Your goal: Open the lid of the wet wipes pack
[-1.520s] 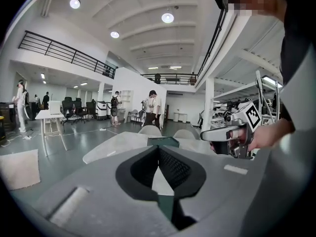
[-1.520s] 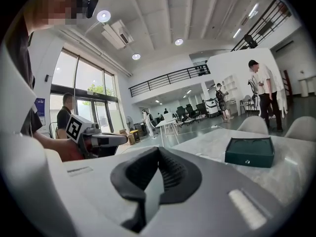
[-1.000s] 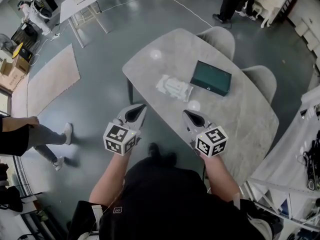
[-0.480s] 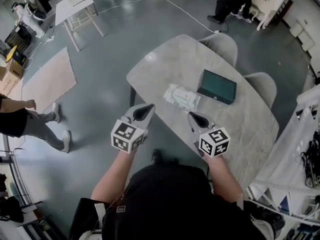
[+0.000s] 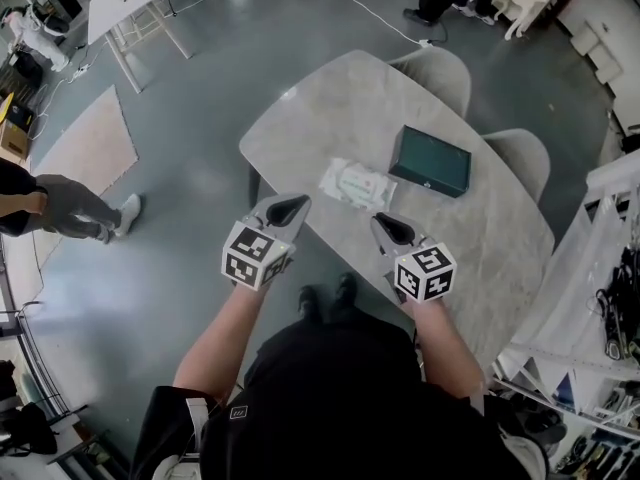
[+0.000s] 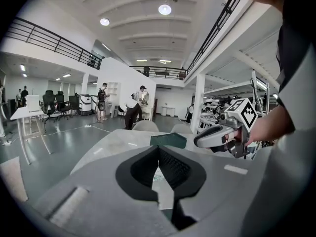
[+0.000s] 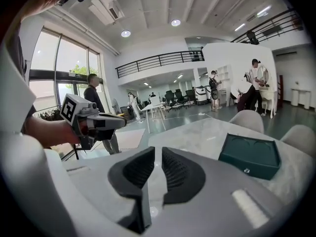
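The white, soft wet wipes pack point(image 5: 357, 185) lies flat on the grey marbled worktop point(image 5: 330, 98), just ahead of both grippers and between them. The left gripper point(image 5: 289, 206) is closed on nothing. The right gripper point(image 5: 384, 226) has just been parting its jaws, leaving a narrow empty gap. A sound approach would be for the left to pin the pack while the right catches the lid's edge. The dark green box point(image 5: 430, 160) lies ahead of the right gripper, beside the pack, not blocking it.
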A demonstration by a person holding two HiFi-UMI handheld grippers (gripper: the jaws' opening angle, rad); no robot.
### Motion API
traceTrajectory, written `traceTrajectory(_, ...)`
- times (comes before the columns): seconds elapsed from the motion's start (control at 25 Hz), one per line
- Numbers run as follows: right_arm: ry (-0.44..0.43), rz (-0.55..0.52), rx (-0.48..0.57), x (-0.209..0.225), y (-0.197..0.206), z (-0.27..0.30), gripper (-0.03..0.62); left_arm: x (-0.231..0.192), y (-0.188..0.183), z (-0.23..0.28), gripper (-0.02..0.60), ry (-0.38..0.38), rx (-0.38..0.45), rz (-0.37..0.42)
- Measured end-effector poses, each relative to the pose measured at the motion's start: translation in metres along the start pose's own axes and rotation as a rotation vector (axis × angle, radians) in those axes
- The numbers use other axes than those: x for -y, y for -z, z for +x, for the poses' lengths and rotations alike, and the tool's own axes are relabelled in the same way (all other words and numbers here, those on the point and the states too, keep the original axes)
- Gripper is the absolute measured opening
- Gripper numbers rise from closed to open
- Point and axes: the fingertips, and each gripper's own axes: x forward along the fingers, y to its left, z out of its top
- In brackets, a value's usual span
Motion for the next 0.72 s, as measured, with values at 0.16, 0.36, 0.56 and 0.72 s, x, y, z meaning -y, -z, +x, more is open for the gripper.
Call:
traceTrajectory(0.16,0.011,0.013,-0.032,0.032,0.009,0.012,0.049,0.002,0.007,0.038,0.011,0.033,-0.057,0.031)
traceTrajectory(0.36,-0.003,0.023,-0.090,0.067,0.029,0.033,0.057,0.004,0.017,0.089,0.011,0.059,-0.131,0.078)
traceTrajectory(0.56,-0.027,0.038,-0.145,0.090,0.053,0.055,0.060,0.009,0.040,0.131,0.012,0.105,-0.229,0.151)
traceTrajectory(0.72,-0.036,0.037,-0.177,0.104,0.067,0.069,0.068,0.014,0.062,0.157,0.012,0.154,-0.314,0.250)
